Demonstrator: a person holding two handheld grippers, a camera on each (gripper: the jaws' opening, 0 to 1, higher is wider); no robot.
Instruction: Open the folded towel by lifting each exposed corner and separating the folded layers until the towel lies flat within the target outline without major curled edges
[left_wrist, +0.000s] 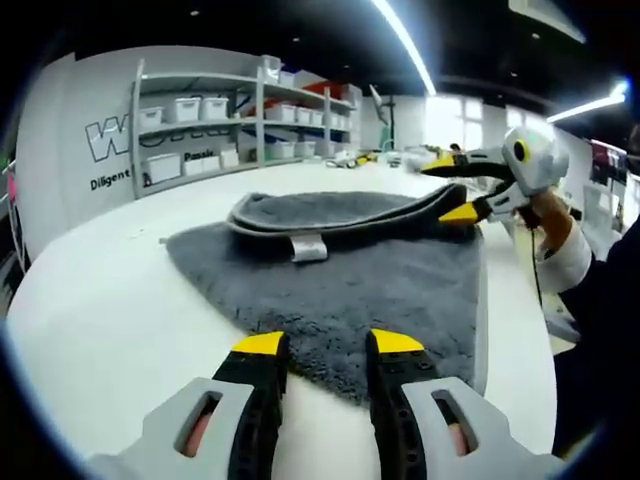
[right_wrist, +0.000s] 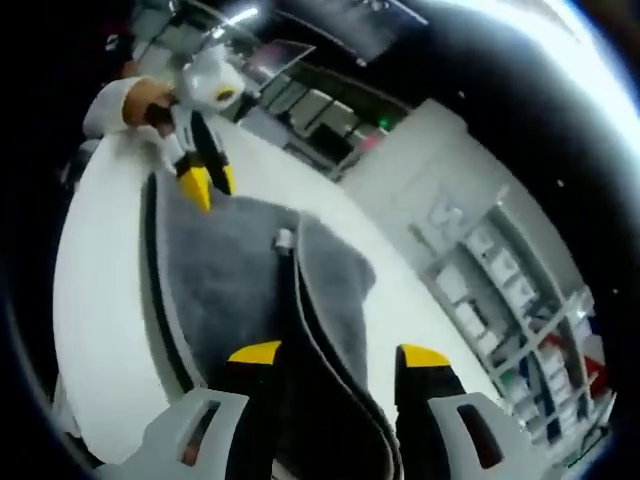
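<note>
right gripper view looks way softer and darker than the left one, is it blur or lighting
Both: the right gripper view is smeared, with the towel and shelves soft and a blown-out glare along its upper right edge; the left gripper view is sharper, the towel pile and its tag crisp under ceiling strip lights, though the table edge bows from fisheye distortion.

The left gripper (left_wrist: 328, 345) sits low at the near bench edge, fingers (left_wrist: 260, 345) slightly parted. The right gripper (left_wrist: 452, 190), held in a hand (left_wrist: 553, 218) with a white cuff, is raised near the far edge, fingers spread.
</note>
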